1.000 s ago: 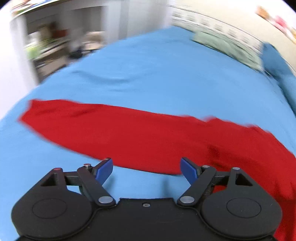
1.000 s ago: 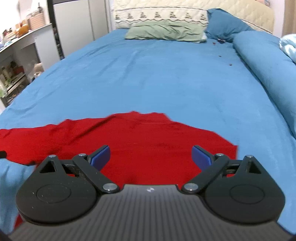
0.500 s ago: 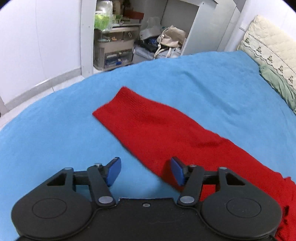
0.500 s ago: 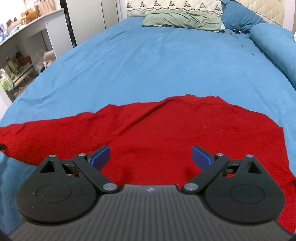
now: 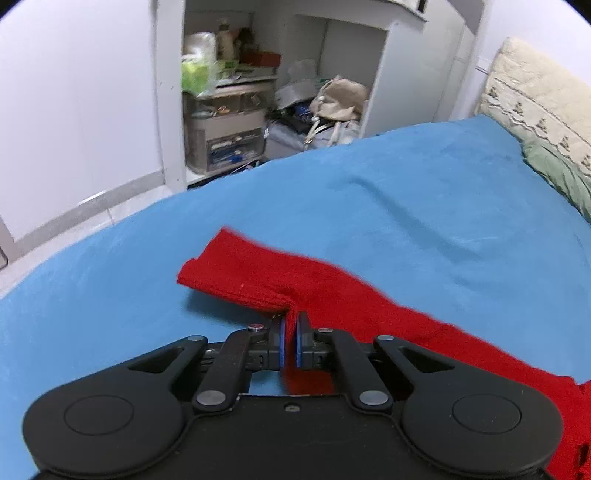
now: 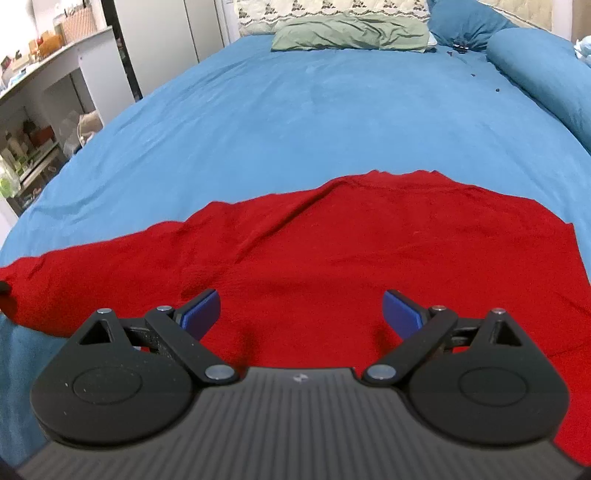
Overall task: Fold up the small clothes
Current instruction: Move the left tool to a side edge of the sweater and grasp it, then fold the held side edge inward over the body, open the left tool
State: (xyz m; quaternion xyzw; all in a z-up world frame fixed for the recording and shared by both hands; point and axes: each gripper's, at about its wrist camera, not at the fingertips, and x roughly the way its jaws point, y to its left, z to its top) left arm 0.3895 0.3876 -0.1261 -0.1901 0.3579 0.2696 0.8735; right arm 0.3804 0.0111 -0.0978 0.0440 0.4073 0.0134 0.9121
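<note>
A red knit sweater [image 6: 369, 251] lies spread on the blue bedsheet [image 6: 314, 110]. In the left wrist view its long sleeve [image 5: 266, 273] runs from the cuff at centre toward the lower right. My left gripper [image 5: 290, 332] is shut on the sleeve's near edge close to the cuff, and the cloth puckers up at the pads. My right gripper [image 6: 301, 310] is open and empty, hovering low over the sweater's body, with the sleeve stretching off to the left.
The bed's edge [image 5: 110, 229] falls to a white floor, with cluttered white shelves [image 5: 229, 110] and bags beyond. A green pillow [image 6: 351, 33] and blue pillows [image 6: 461, 22] lie at the headboard. A rolled blue duvet [image 6: 546, 70] lies along the right side.
My left gripper has swung toward the sleeve's cuff end and closed on its near edge, lifting it slightly. My right gripper has moved forward over the sweater's body and stayed open.
</note>
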